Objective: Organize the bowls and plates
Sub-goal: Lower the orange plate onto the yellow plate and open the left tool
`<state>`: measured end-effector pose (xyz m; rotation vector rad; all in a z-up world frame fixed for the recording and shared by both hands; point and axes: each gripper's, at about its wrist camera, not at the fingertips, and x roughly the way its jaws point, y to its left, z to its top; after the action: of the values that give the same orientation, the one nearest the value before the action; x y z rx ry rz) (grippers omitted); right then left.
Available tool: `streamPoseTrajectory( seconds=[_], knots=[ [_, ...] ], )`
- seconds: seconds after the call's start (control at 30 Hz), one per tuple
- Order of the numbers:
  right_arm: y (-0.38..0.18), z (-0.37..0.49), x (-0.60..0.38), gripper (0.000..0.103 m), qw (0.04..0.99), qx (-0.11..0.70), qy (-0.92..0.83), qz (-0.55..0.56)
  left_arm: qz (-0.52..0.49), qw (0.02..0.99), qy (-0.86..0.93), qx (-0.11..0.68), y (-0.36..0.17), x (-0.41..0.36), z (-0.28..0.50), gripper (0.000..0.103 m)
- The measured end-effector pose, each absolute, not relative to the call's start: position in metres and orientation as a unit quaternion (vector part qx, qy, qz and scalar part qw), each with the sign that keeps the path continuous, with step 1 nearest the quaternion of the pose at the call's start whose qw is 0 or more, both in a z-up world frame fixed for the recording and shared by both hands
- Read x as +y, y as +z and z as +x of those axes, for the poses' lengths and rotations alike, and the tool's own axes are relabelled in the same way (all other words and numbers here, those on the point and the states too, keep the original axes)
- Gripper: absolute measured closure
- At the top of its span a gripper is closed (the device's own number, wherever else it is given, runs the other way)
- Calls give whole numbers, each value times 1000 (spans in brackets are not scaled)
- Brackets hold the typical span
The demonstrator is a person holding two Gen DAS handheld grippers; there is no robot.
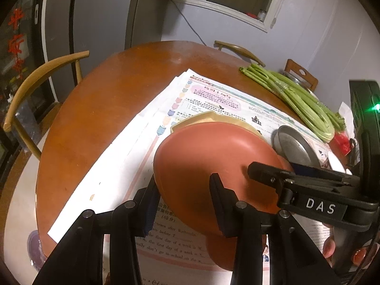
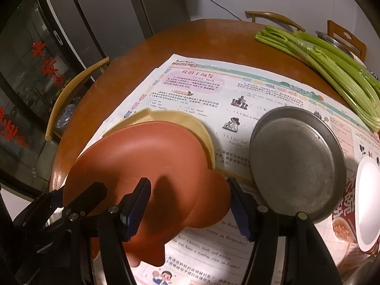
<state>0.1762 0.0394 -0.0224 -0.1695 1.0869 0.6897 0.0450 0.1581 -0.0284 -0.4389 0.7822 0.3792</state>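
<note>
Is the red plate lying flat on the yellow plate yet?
No. The red plate is tilted, its far edge over the yellow plate.

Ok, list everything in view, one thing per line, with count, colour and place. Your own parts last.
red-brown dish: one, terracotta, held over the near newspaper by both grippers
yellow dish: one, pale yellow, on the newspaper beyond the red-brown dish
metal plate: one, grey, right of them
white bowl: one, far right edge
celery: one bunch, green, back right
newspaper: spread sheets, covering the table middle
table: one, round, brown
chairs: three, wooden, around the table
left gripper: black, shut on the dish
right gripper: black, shut on the dish
</note>
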Motion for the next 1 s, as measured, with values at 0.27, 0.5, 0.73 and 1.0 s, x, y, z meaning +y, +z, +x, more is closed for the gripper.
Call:
streamPoseTrajectory(
  seconds=[0.27, 0.5, 0.73, 1.0],
  knots=[
    [-23, 179, 45, 38, 806, 496, 312, -88, -192, 883, 195, 381, -31, 155, 51, 61],
    [-24, 184, 44, 38, 808, 495, 310, -80, -171, 883, 207, 385, -34, 151, 59, 57],
    [-25, 186, 40, 38, 812, 494, 302, -76, -168, 881, 205, 393, -39, 149, 65, 53],
    [-24, 186, 37, 38, 819, 485, 296, -79, -172, 879, 199, 397, -43, 149, 67, 52]
  ],
)
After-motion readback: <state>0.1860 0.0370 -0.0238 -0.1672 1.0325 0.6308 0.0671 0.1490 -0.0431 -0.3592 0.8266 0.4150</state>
